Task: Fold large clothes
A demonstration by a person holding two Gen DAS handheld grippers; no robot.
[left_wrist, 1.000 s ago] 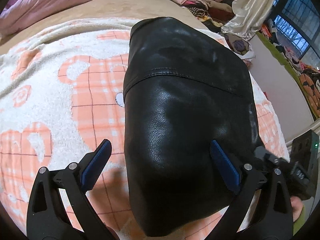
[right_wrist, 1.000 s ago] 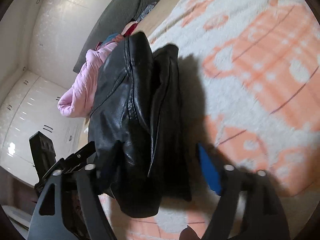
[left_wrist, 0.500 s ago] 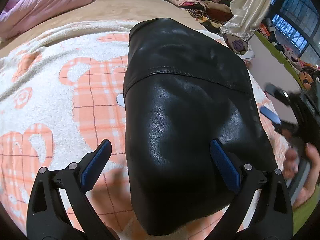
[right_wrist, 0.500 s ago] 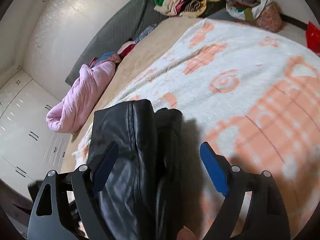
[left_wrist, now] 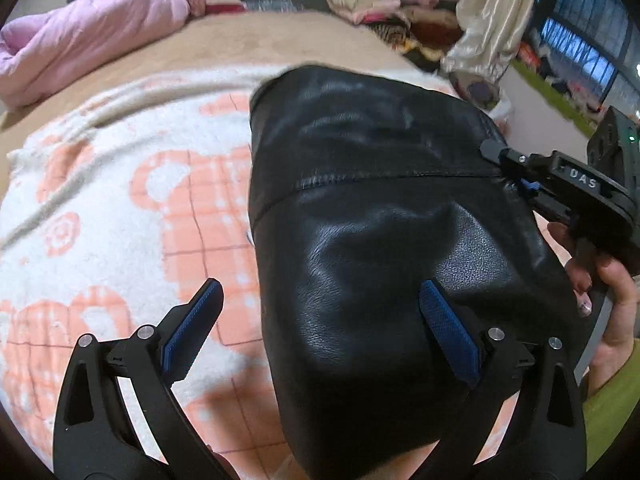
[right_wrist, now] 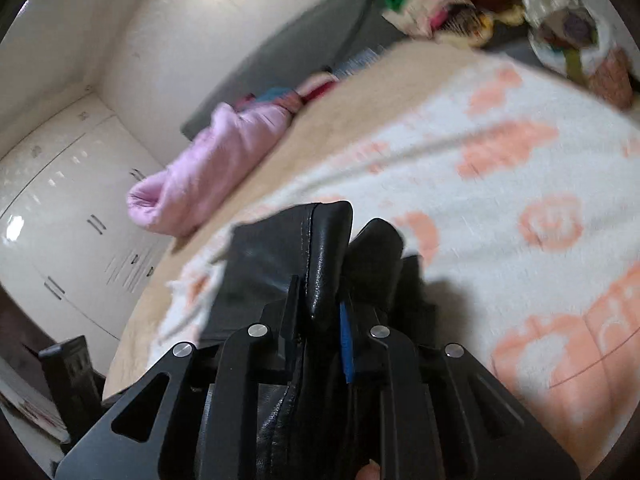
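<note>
A folded black leather jacket [left_wrist: 380, 200] lies on a white and orange blanket [left_wrist: 120, 200] spread over a bed. My left gripper [left_wrist: 320, 286] hovers open above the jacket's near end, one finger over the blanket and the other over the leather. At the jacket's right edge, my right gripper [left_wrist: 504, 164] is held by a hand [left_wrist: 612, 308]. In the right wrist view its jaws are closing, and my right gripper [right_wrist: 320, 296] pinches an upright fold of the jacket [right_wrist: 272, 256] between its pads. The blanket [right_wrist: 500, 200] stretches away beyond it.
A pink quilt [left_wrist: 80, 40] lies rolled at the bed's far left. Stacked clothes [left_wrist: 380, 4] and a cream curtain [left_wrist: 492, 12] stand beyond the bed, with a window [left_wrist: 580, 48] to the right. White wardrobe doors [right_wrist: 60, 200] line the far wall.
My right gripper came in to the jacket's right edge and went from wide open to closed on a fold of leather. The left gripper stayed open above the jacket.
</note>
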